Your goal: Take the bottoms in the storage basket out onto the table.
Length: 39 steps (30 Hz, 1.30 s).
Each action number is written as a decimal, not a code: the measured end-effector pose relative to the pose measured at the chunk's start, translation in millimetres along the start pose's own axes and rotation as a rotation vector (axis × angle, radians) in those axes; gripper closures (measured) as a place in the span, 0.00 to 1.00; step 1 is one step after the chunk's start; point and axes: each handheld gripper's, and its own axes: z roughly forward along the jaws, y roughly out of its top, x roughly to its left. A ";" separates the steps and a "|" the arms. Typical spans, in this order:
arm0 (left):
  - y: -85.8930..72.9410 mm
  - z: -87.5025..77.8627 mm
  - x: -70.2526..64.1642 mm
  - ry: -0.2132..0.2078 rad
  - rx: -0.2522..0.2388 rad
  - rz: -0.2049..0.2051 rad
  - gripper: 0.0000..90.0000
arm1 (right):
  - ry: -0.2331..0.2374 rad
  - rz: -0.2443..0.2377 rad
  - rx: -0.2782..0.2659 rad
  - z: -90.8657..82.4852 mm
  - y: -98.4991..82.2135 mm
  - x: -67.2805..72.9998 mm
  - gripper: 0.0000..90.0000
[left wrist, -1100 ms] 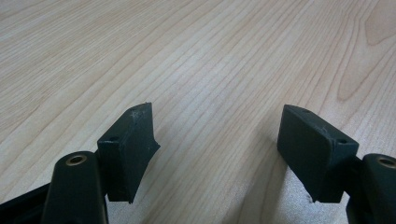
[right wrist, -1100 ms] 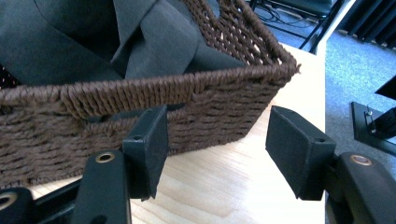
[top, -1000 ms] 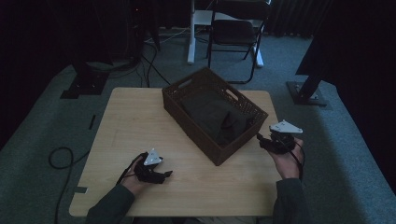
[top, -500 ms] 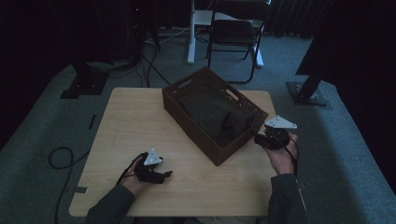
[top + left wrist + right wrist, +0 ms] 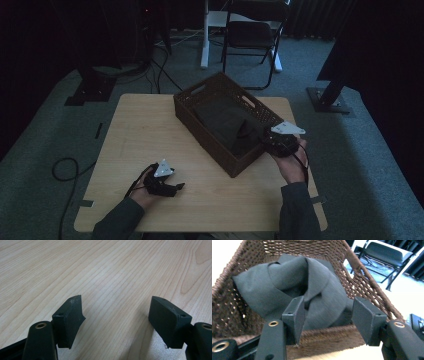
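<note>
My right claw (image 5: 264, 141) has come in from the table's right side since a second ago and now sits at the near right rim of the wicker basket (image 5: 210, 137), its jaws partly spread and just narrowing, with nothing pinched between them yet. In the right gripper view the dark grey cloth (image 5: 294, 287) lies bunched inside the basket, a raised fold sitting just beyond the jaws, past the near wall. I take that to mean I am lined up for the grab: the next move should carry the jaws over the rim and down onto that fold. The basket wall (image 5: 329, 340) is what stands between me and the cloth, and clipping it could shove the basket across the table (image 5: 145, 130). My left claw (image 5: 179, 187) rests low on the bare wood near the front edge, jaws spread wide and empty, well apart from the basket. Beyond the table stand a folding chair (image 5: 250, 35) and dark stands on the carpet, none of them in my way.
</note>
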 end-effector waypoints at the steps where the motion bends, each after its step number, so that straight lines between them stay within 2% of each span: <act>1: 0.0 0.0 0.0 0.000 0.000 0.000 0.31 | 0.000 0.000 0.000 0.0 0.0 0.0 0.49; 9: 0.0 0.0 0.0 0.000 0.000 0.000 0.31 | 0.005 -0.024 -0.017 5.1 8.1 8.8 0.52; 15: 0.0 0.0 0.0 0.000 0.000 0.000 0.31 | 0.017 -0.012 -0.026 9.8 12.2 13.6 0.52; 17: 0.0 0.0 0.0 0.000 0.000 0.000 0.31 | 0.057 0.015 -0.046 10.9 14.7 14.5 0.52; 19: 0.0 0.0 0.0 0.000 0.000 0.000 0.31 | 0.058 0.018 -0.050 11.1 15.7 15.1 0.52; 27: 0.0 -0.1 0.0 0.000 0.001 0.000 0.31 | 0.078 0.006 -0.046 20.0 26.8 24.7 0.52; 33: 0.0 0.0 -0.1 0.000 -0.001 -0.002 0.31 | 0.092 0.029 -0.030 31.9 28.6 29.5 0.52; 39: 0.0 0.0 -0.1 -0.001 0.000 -0.001 0.31 | 0.097 0.027 -0.015 40.5 30.8 33.7 0.52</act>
